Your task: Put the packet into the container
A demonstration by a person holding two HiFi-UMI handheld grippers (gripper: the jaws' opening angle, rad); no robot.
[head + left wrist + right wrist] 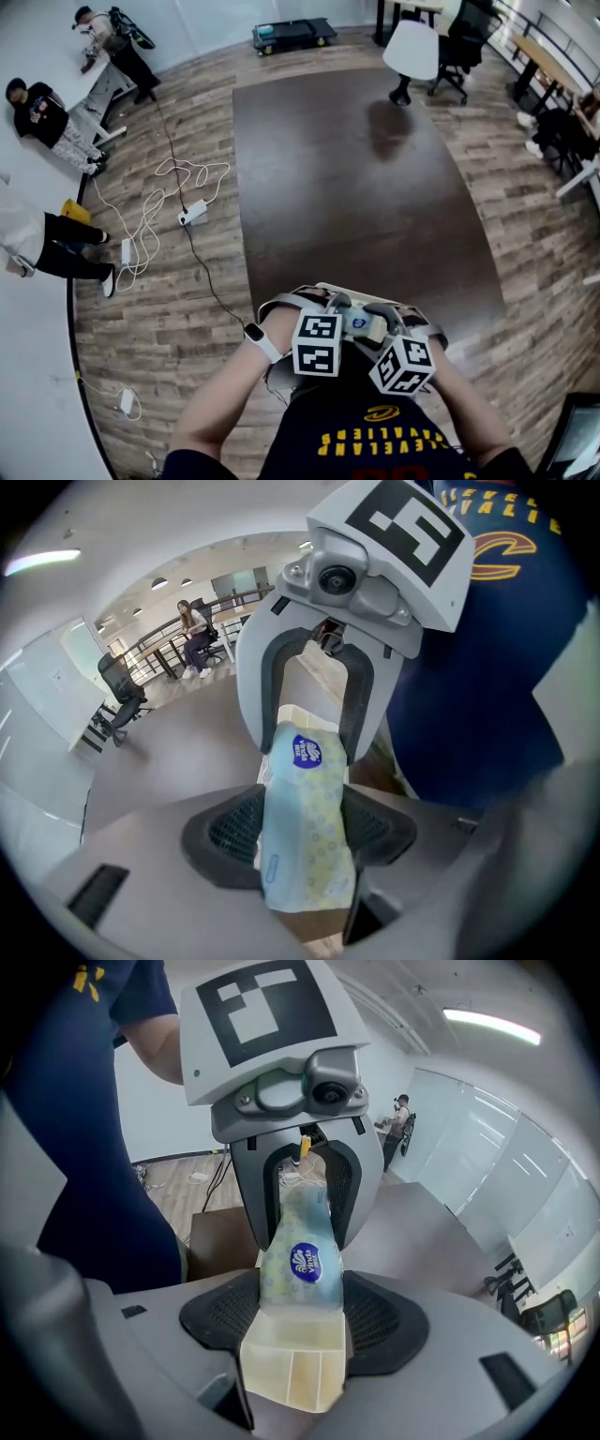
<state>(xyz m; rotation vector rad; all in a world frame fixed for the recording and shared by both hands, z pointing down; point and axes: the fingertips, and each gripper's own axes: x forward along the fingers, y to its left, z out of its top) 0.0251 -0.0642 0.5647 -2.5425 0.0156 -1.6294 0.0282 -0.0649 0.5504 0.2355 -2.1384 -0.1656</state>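
A pale blue and yellow tissue packet (307,855) sits between my left gripper's (302,829) pads, gripped at its sides. Its far end reaches into a cream plastic container (295,1358) with small compartments, which my right gripper (300,1321) holds between its pads. The two grippers face each other nose to nose, so the right gripper (309,747) shows beyond the packet and the left gripper (302,1232) shows beyond the container. In the head view both grippers hover close to my body at the near edge of the dark brown table (356,169), with the packet (359,323) between them.
White cables and power strips (192,214) lie on the wood floor left of the table. People (42,112) sit along the left wall. Office chairs (417,52) and a low cart (292,34) stand beyond the table's far end.
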